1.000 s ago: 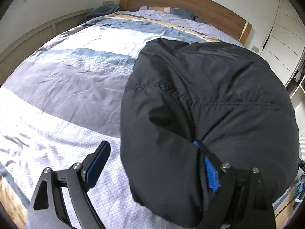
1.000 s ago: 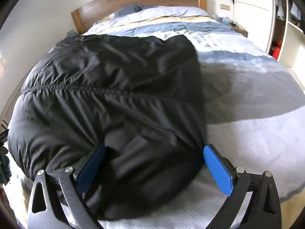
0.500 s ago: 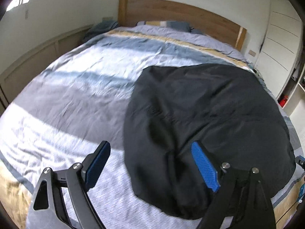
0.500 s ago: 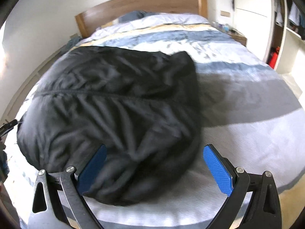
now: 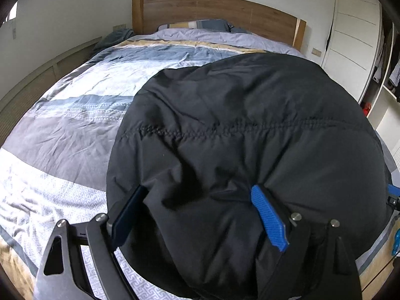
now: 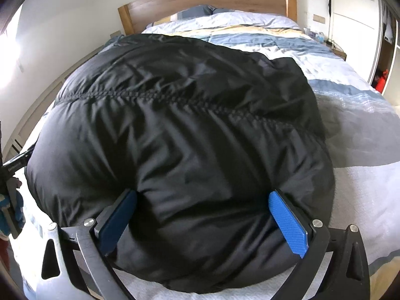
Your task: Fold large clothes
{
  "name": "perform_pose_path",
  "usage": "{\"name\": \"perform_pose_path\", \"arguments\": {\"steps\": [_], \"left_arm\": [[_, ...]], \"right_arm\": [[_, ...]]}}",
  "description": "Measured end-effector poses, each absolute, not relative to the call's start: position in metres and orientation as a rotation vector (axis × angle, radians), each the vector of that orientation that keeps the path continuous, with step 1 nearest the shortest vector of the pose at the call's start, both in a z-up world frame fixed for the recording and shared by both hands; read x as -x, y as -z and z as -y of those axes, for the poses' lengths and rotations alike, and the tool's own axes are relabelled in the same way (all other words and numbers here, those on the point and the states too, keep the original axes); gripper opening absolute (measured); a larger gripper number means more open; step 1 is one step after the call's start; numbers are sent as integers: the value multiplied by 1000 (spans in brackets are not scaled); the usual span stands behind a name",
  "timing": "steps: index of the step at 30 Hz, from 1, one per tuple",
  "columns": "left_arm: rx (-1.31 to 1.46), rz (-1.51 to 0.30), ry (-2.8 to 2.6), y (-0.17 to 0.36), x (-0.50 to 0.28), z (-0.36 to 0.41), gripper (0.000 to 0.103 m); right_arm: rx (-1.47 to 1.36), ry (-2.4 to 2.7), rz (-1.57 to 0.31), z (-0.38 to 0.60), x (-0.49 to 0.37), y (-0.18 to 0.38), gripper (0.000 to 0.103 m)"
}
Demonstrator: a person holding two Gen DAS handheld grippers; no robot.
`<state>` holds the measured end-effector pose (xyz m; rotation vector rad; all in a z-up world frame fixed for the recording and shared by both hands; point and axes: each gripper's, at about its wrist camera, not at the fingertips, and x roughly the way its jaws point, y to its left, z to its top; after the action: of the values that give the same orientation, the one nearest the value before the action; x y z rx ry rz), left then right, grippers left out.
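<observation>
Left wrist view: our left gripper [image 5: 200,215] and right gripper [image 6: 202,220] both gape wide around the jacket's [image 5: 250,130] puffy near edge. Slick fabric may slip out when we clench, undoing the fold.

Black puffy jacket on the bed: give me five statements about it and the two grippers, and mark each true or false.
1. The black jacket lies on a striped duvet. True.
2. The left gripper is shut with its blue pads touching each other. False: its fingers stand wide apart, with jacket fabric bulging between them.
3. A stitched seam runs across the jacket. True.
4. The bed has a white metal headboard. False: the headboard is brown wood.
5. The right gripper hangs over bare duvet, clear of the jacket. False: its open fingers straddle the near edge of the jacket.
</observation>
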<state>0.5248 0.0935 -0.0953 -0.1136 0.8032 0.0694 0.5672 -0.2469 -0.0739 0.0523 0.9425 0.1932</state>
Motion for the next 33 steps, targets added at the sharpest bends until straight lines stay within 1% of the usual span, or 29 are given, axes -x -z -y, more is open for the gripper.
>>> {"name": "perform_pose_path", "arguments": {"steps": [22,33], "left_arm": [[43,-855,-141,95,-515,-84,87],[17,-877,-158,68,-490,-82,87]], "right_arm": [[-58,-161,-982,266,-543,77,103],[-113,-134,-954,302,-514,59,103]]}}
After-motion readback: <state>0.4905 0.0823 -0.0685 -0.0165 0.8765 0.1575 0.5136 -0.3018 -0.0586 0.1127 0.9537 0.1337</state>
